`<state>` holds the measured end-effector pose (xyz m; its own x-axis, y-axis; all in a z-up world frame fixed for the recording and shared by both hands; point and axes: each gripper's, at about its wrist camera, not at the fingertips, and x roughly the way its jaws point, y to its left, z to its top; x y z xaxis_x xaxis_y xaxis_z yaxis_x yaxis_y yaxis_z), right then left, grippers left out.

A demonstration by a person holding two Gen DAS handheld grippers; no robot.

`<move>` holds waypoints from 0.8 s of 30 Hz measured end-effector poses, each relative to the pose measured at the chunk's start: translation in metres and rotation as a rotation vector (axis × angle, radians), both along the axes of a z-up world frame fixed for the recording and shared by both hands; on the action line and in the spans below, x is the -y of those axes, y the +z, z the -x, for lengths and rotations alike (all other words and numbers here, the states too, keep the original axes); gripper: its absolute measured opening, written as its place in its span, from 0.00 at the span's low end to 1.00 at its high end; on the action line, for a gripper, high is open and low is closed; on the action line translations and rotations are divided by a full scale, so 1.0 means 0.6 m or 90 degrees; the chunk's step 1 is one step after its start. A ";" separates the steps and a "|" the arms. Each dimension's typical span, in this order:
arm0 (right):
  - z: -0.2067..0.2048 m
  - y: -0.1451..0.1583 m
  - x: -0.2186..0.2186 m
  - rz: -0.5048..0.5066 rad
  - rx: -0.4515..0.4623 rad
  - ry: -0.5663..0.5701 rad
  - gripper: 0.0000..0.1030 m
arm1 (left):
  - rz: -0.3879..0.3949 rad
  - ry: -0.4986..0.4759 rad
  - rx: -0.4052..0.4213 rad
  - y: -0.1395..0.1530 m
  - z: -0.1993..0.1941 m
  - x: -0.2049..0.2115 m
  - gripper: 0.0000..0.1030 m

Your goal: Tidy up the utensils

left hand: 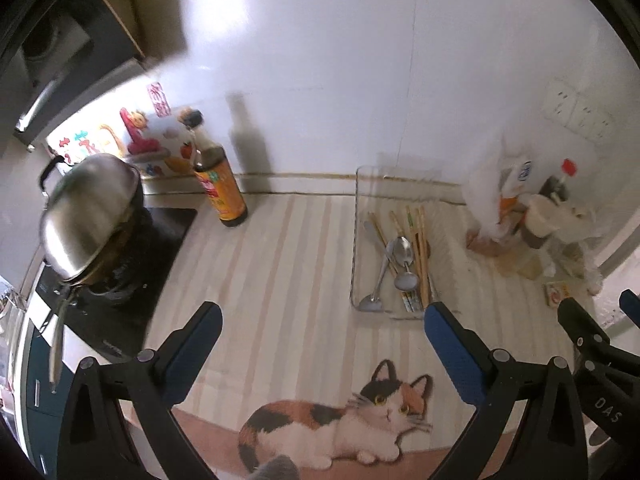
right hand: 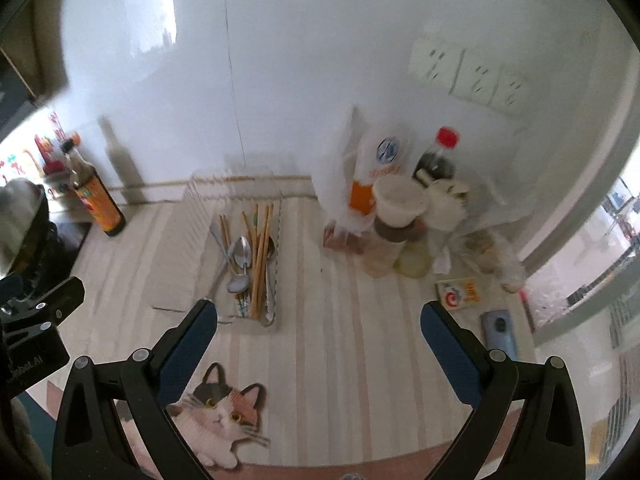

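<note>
A clear plastic tray (left hand: 354, 240) lies on the striped mat, holding metal spoons (left hand: 402, 252) and several wooden chopsticks (left hand: 420, 240) in a loose pile. In the right wrist view the same tray (right hand: 200, 216) shows spoons (right hand: 243, 256) and chopsticks (right hand: 262, 256). My left gripper (left hand: 322, 320) is open and empty, above the mat just in front of the tray. My right gripper (right hand: 318, 316) is open and empty, to the right of the tray's near end. The right gripper's fingers (left hand: 576, 316) show at the left view's right edge.
A dark sauce bottle (left hand: 222, 188) stands at the back left. A steel pot lid (left hand: 90, 216) sits on a pot on the black stove. Bags, a red-capped bottle (right hand: 438, 160) and a tub (right hand: 398, 204) crowd the back right corner. A small card (right hand: 460, 294) and a phone (right hand: 498, 330) lie right.
</note>
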<state>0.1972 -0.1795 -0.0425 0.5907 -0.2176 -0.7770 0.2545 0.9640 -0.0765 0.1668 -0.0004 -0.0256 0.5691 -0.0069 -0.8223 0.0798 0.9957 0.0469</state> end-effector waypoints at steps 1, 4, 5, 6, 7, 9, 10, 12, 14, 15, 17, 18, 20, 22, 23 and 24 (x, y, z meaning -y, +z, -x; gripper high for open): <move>0.015 0.015 -0.005 0.002 0.010 -0.003 1.00 | 0.008 -0.006 0.013 0.018 0.020 -0.005 1.00; 0.061 0.054 -0.021 0.006 0.036 -0.011 1.00 | 0.011 -0.015 0.035 0.051 0.059 -0.018 1.00; 0.073 0.065 -0.025 0.007 0.042 -0.012 1.00 | 0.011 -0.019 0.039 0.059 0.068 -0.020 1.00; 0.089 0.078 -0.032 0.008 0.050 -0.014 1.00 | 0.011 -0.021 0.046 0.068 0.079 -0.023 1.00; 0.100 0.086 -0.035 0.010 0.056 -0.014 1.00 | 0.012 -0.023 0.053 0.080 0.093 -0.028 1.00; 0.128 0.107 -0.047 0.015 0.066 -0.019 1.00 | 0.016 -0.026 0.061 0.095 0.109 -0.034 1.00; 0.138 0.115 -0.052 0.014 0.068 -0.020 1.00 | 0.018 -0.026 0.064 0.103 0.119 -0.038 1.00; 0.156 0.127 -0.059 0.013 0.070 -0.025 1.00 | 0.025 -0.030 0.068 0.118 0.137 -0.045 1.00; 0.171 0.139 -0.063 0.010 0.072 -0.028 1.00 | 0.027 -0.035 0.072 0.127 0.148 -0.047 1.00; 0.176 0.143 -0.065 0.010 0.073 -0.028 1.00 | 0.027 -0.037 0.072 0.131 0.152 -0.048 1.00; 0.185 0.151 -0.067 0.010 0.070 -0.025 1.00 | 0.024 -0.036 0.068 0.136 0.158 -0.048 1.00; 0.185 0.151 -0.065 0.009 0.069 -0.023 1.00 | 0.024 -0.036 0.064 0.138 0.159 -0.048 1.00; 0.186 0.155 -0.065 0.009 0.065 -0.019 1.00 | 0.021 -0.033 0.056 0.140 0.158 -0.046 1.00; 0.184 0.158 -0.062 0.006 0.062 -0.014 1.00 | 0.018 -0.027 0.041 0.140 0.155 -0.042 1.00; 0.181 0.160 -0.059 0.004 0.057 -0.011 1.00 | 0.018 -0.024 0.036 0.140 0.154 -0.040 1.00; 0.178 0.162 -0.055 0.002 0.054 -0.009 1.00 | 0.020 -0.022 0.032 0.140 0.152 -0.038 1.00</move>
